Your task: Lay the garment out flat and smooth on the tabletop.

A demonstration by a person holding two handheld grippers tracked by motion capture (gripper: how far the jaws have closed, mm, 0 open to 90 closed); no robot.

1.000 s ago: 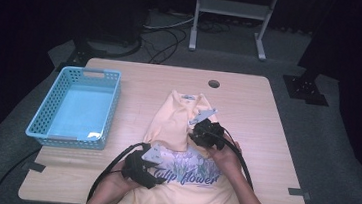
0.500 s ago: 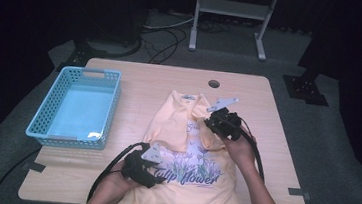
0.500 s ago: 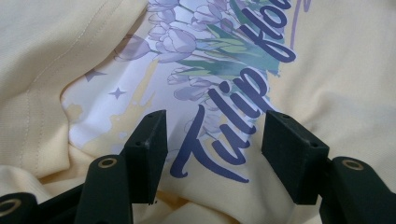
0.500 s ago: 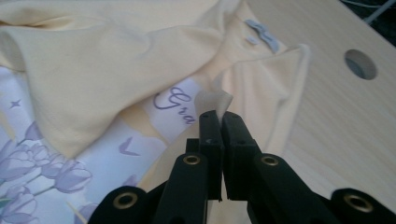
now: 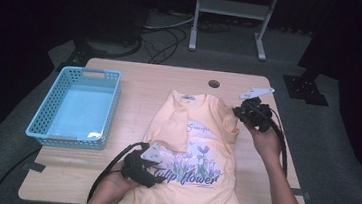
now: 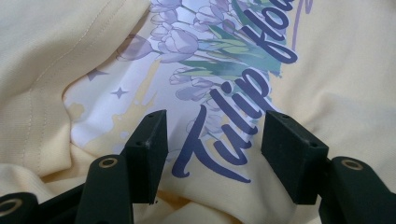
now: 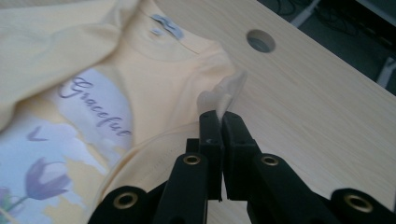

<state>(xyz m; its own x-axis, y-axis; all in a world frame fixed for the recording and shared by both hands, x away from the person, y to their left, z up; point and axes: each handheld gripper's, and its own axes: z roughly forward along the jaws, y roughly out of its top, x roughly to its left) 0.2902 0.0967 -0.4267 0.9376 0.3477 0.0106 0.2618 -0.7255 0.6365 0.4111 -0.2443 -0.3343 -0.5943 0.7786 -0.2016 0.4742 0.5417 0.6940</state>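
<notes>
Right hand-held gripper [image 7: 219, 126] clamped on sleeve edge of pale yellow cotton T-shirt with tulip print [image 5: 189, 153]; left hand-held gripper [image 6: 210, 154] apart, pressing the print.
Shirt lies front-up at the light wood counter's [image 5: 145, 83] near-right half, hem overhanging the near edge; left likely anchors soft, creased knit while right draws the sleeve outward. Blue perforated plastic basket [image 5: 41, 119] sits at left edge.

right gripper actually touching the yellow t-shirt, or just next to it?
Touching. In the right gripper view the right gripper has its jaws closed on a fold of the yellow t-shirt, with a tuft of fabric sticking out above the tips.
</notes>
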